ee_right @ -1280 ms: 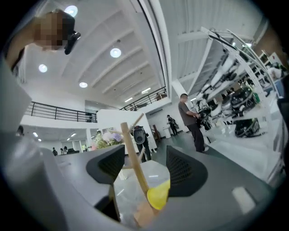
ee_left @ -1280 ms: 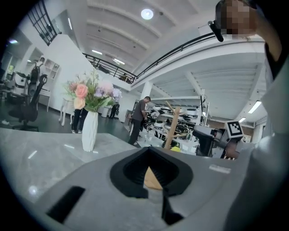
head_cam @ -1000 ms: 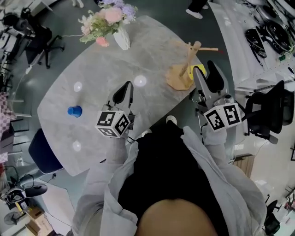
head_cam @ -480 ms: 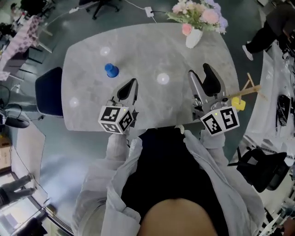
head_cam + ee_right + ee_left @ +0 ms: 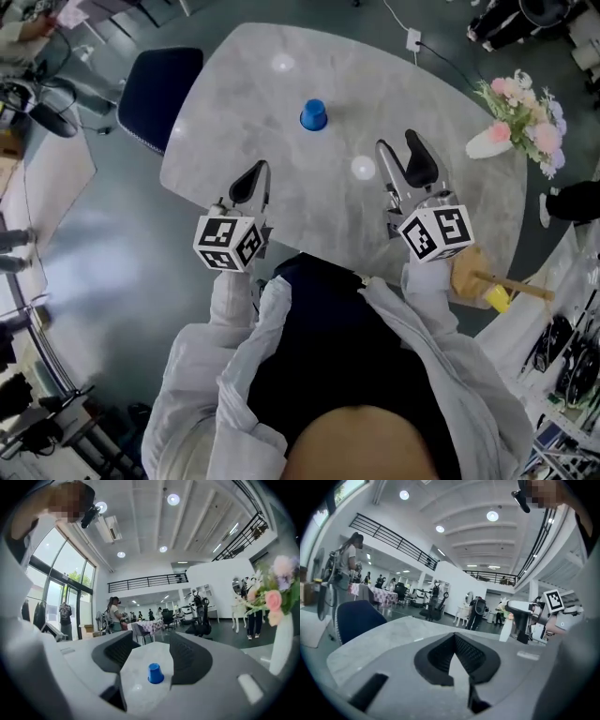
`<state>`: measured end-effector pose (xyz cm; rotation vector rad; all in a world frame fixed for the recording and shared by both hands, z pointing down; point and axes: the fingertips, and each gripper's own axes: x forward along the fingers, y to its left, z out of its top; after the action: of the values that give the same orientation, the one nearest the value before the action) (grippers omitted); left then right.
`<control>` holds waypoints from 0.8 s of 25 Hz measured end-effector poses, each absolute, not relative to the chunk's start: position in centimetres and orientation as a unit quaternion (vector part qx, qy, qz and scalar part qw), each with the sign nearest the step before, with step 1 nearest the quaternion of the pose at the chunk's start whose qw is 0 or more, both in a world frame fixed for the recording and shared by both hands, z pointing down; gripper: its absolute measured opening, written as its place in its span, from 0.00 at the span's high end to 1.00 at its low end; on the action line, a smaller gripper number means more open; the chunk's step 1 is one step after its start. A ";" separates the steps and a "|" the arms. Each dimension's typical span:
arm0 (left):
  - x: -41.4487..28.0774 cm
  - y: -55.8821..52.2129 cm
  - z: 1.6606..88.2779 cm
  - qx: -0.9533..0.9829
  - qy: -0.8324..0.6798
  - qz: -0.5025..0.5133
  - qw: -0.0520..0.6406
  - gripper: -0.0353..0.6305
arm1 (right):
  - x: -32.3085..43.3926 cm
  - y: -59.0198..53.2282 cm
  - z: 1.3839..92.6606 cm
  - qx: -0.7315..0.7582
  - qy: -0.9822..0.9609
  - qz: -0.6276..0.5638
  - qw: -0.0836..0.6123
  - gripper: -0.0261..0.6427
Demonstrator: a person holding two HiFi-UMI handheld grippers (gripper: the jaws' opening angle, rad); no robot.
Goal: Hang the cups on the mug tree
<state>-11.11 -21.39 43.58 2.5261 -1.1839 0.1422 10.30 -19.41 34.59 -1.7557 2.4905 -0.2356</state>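
The blue cup (image 5: 313, 114) stands upside down on the table (image 5: 234, 112), mouth on the top and long axis upright. It is out ahead of both grippers and well apart from each. From the head view it sits roughly between their two lines.

The right gripper (image 5: 398, 145) points straight at the cup. In the right gripper view the cup shows centred in the gap between its spread jaws, which hold nothing. The left gripper (image 5: 261, 169) has its jaws pressed together at the tips and is also empty, so the right one looks better placed to reach.

The mug tree (image 5: 469, 272) lies the other way, back by the person's right side at the table edge. A yellow thing (image 5: 498, 298), possibly another cup, is beside it.
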 end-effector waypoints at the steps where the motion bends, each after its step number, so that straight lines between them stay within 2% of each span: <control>1: -12.1 -21.5 44.0 0.882 -0.433 0.052 0.176 0.94 | 9.4 -20.6 35.5 -0.562 0.822 -0.083 0.031 0.60; 6: -16.5 -22.1 45.8 0.854 -0.479 0.058 0.191 0.94 | 5.7 -25.5 40.4 -0.538 0.835 -0.117 -0.014 0.60; 11: -18.1 -23.4 48.0 0.832 -0.511 0.065 0.205 0.94 | 5.0 -29.6 47.1 -0.533 0.828 -0.168 -0.051 0.58; 20: -20.6 -25.1 51.6 0.819 -0.519 0.073 0.232 0.94 | 1.0 -35.1 54.3 -0.536 0.814 -0.187 -0.120 0.54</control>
<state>-20.61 -25.12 51.57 2.2513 -1.4274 0.2018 1.02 -35.10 54.26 -1.8266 2.7737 -0.6359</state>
